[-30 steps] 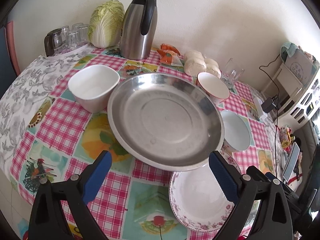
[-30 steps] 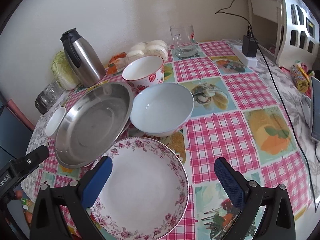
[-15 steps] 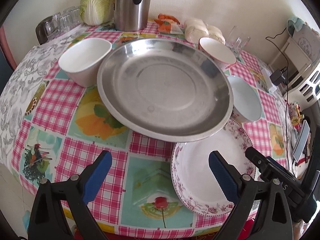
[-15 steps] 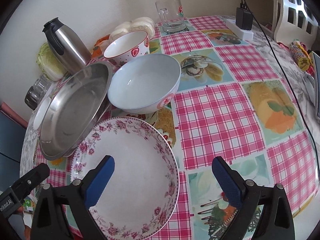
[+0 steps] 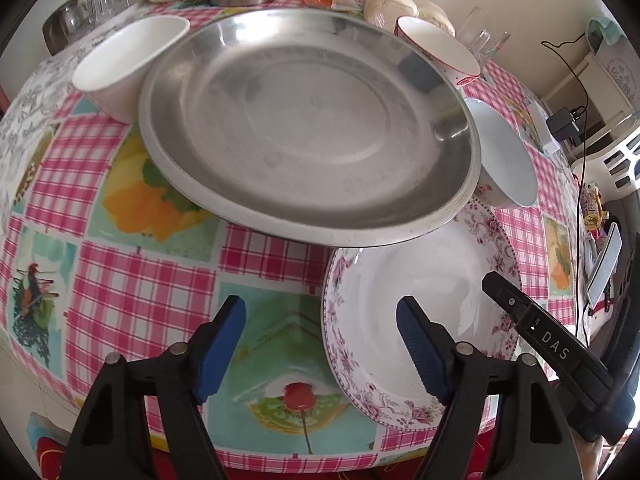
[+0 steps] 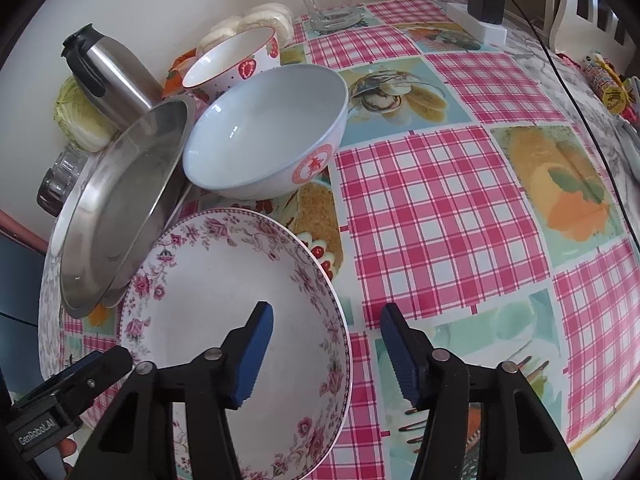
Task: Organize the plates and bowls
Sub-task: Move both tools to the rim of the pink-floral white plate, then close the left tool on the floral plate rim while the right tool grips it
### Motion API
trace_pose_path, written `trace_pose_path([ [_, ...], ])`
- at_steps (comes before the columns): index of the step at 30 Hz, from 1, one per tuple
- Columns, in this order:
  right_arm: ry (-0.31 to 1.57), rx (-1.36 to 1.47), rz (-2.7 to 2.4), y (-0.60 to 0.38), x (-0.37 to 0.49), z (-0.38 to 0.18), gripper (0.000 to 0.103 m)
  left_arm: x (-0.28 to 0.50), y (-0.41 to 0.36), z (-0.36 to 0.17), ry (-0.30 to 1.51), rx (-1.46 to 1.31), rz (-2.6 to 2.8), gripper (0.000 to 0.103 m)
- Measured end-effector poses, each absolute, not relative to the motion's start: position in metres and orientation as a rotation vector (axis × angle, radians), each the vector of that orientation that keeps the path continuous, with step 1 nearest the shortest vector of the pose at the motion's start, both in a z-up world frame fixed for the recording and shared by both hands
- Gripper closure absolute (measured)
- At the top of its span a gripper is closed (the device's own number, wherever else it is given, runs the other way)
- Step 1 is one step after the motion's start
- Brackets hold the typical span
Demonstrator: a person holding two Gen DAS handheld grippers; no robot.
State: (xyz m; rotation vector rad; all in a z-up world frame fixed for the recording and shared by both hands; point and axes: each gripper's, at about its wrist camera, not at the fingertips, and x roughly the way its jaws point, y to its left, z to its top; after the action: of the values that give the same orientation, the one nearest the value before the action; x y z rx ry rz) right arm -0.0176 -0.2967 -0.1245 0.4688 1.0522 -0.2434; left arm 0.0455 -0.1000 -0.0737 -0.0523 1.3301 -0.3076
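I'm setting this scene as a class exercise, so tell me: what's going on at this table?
A person holding two grippers is tidying dishes on a checked tablecloth. Both straddle the rim of the floral plate: the left gripper on its left edge, the right gripper on its right edge. Both sets of jaws are closing but do not press on the rim. The steel plate overlaps the floral plate, with three bowls around it.

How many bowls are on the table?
3: a white bowl left of the steel plate, a strawberry bowl behind it, a pale blue bowl to its right. None seem hidden.
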Motion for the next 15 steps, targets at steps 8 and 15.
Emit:
trace_pose_path([
  [8, 1.039, 0.524, -0.241, -0.311, -0.019, -0.126, 0.083, 0.054, -0.103, -0.093, 1.382, -0.092, -0.322, 0.061],
  [15, 1.040, 0.541, -0.227, -0.317, -0.021, -0.126, 0.085, 0.052, -0.099, -0.102, 1.404, -0.143, -0.371, 0.086],
])
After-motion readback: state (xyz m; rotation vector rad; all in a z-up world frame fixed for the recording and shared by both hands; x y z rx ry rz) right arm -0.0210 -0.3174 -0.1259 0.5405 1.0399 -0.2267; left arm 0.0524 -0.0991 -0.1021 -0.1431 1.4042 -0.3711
